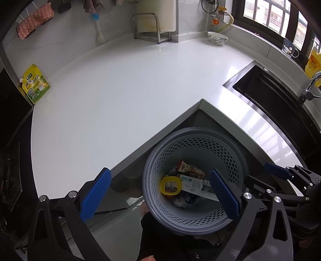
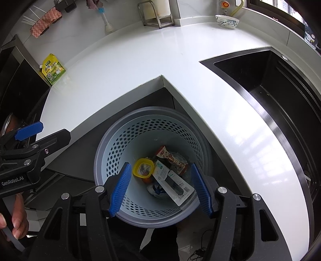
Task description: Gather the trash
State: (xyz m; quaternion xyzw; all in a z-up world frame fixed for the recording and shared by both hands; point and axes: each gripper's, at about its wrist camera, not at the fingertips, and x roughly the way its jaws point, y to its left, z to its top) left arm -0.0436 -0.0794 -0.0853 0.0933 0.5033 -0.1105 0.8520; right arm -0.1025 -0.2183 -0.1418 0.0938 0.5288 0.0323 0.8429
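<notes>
A grey perforated trash bin (image 1: 197,138) (image 2: 120,144) stands on the floor in the inner corner of the white L-shaped counter (image 1: 124,84) (image 2: 152,56). Inside lie a yellow-rimmed lid (image 1: 170,185) (image 2: 143,167), a snack wrapper (image 1: 189,169) (image 2: 173,158), a white carded package (image 1: 197,185) (image 2: 172,183) and crumpled bits. My left gripper (image 1: 160,194) is open and empty above the bin's left side. My right gripper (image 2: 160,189) is open and empty over the bin's mouth. A yellow-green pouch (image 1: 36,84) (image 2: 52,69) stands at the counter's far left.
A black sink (image 1: 276,96) (image 2: 268,84) with a tap (image 1: 311,84) is set in the counter at right. At the back stand a patterned bowl (image 1: 217,38) (image 2: 227,21), a metal rack (image 1: 148,28) (image 2: 155,15) and a brush (image 1: 98,26).
</notes>
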